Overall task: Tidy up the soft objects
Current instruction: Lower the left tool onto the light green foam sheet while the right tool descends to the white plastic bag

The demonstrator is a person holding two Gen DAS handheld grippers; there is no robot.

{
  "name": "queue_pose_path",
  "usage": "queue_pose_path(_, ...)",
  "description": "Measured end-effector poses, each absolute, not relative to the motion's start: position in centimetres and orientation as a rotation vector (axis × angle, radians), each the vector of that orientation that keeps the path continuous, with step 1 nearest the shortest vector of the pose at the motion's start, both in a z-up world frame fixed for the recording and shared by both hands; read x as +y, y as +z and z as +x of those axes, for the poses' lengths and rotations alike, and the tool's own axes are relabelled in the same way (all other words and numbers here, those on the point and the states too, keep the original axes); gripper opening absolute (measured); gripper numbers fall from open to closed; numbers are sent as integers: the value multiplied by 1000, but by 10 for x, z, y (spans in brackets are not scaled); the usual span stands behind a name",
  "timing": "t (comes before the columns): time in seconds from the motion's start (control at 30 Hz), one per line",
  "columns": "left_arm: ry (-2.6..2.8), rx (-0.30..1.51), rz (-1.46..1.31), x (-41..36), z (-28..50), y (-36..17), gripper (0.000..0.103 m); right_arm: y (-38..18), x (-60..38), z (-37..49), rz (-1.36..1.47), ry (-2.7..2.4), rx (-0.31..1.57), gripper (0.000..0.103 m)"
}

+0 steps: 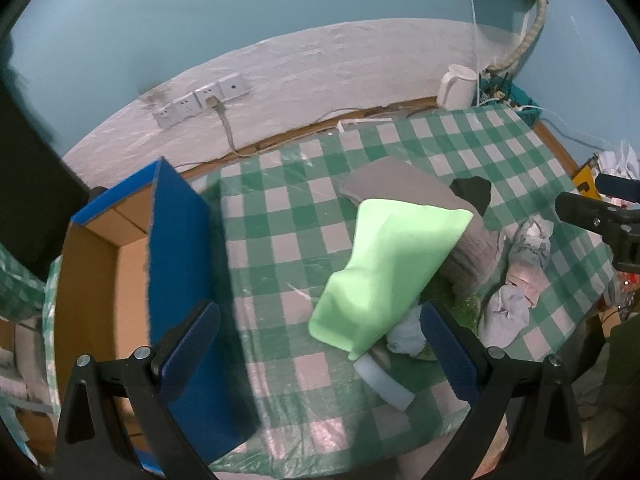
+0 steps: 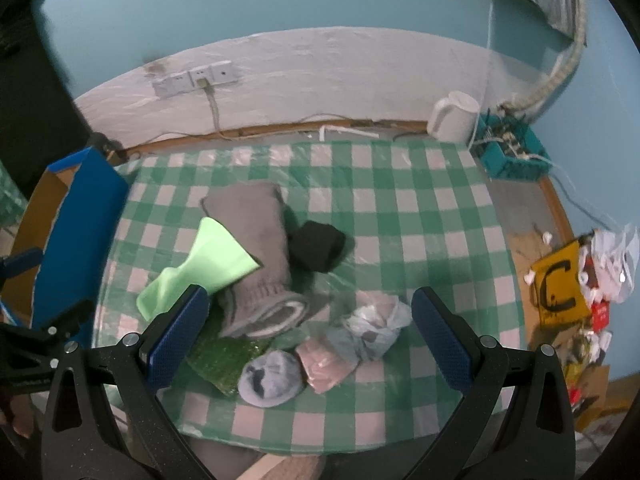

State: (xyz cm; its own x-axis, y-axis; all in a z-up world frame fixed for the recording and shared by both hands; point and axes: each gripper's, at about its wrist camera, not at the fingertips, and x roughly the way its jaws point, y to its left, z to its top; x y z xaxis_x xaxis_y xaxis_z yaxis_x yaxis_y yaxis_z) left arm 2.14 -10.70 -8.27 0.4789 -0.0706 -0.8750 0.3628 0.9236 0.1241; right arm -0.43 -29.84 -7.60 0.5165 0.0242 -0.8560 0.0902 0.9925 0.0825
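Observation:
A pile of soft things lies on the green-checked table (image 2: 400,208): a light green cloth (image 1: 388,272) (image 2: 204,268) draped over a rolled grey towel (image 2: 256,256) (image 1: 404,184), a black sock (image 2: 316,246) (image 1: 472,192), a blue-grey sock ball (image 2: 272,372), a pink pouch (image 2: 326,360), a crumpled pale bag (image 2: 376,328) (image 1: 528,256) and a green scrub pad (image 2: 224,356). An open blue cardboard box (image 1: 176,264) (image 2: 84,208) stands at the table's left. My left gripper (image 1: 316,356) is open above the table between box and green cloth. My right gripper (image 2: 308,336) is open above the socks and pouch.
A white kettle (image 2: 454,116) and a teal basket of cables (image 2: 512,152) stand at the table's back right. Wall sockets with a cord (image 2: 196,78) are behind. A yellow bag and litter (image 2: 560,280) lie on the floor at right. A white foam piece (image 1: 384,384) lies under the green cloth.

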Motion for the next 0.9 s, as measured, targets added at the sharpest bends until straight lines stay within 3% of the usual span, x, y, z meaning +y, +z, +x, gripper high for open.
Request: queue_pose_path(0.9, -337, 1157, 387, -157, 49, -157, 101, -181, -336, 10, 186, -240, 1299, 101)
